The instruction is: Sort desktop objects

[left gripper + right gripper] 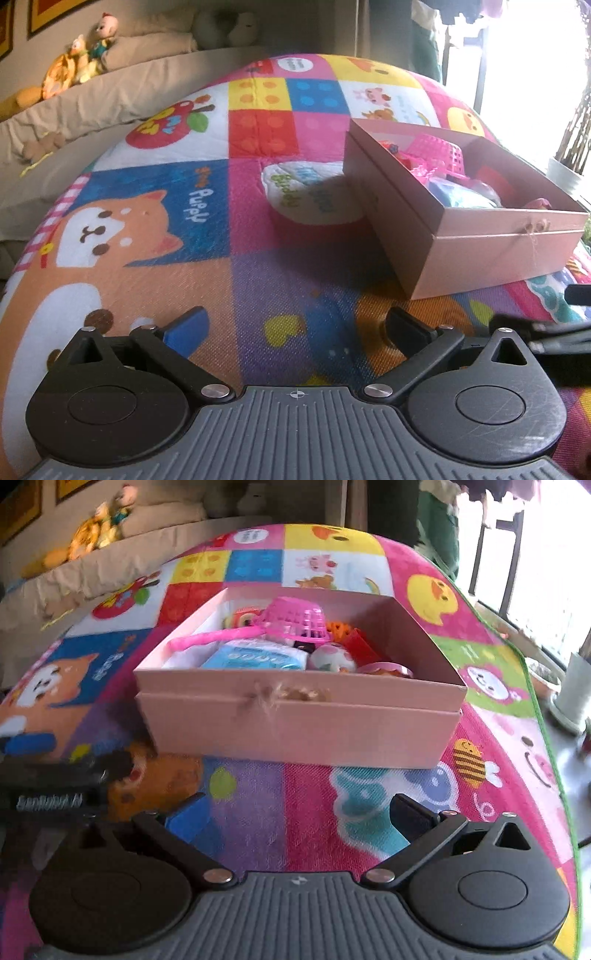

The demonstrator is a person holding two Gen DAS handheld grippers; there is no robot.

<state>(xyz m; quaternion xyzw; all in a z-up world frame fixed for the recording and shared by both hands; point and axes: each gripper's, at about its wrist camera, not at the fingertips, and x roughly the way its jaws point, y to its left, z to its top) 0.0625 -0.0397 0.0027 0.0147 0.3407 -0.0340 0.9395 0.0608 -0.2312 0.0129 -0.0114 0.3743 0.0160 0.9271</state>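
A pink cardboard box [295, 723] stands on a bright patchwork play mat [258, 794], straight ahead in the right wrist view. Inside lie a pink toy basket [299, 622], a blue packet [255, 659], a round ball-like toy [330, 659] and other small toys. My right gripper [295, 814] hangs open and empty just in front of the box. In the left wrist view the box [491, 254] sits to the right, the pink basket [441, 153] showing inside. My left gripper [295, 328] is open over the mat [155, 258] with nothing between its fingers.
A beige sofa with stuffed toys [81, 62] runs along the far side of the mat. A bright window and white pots [572, 690] stand off the mat's right edge. The other gripper's black body [48, 790] shows at the left of the right wrist view.
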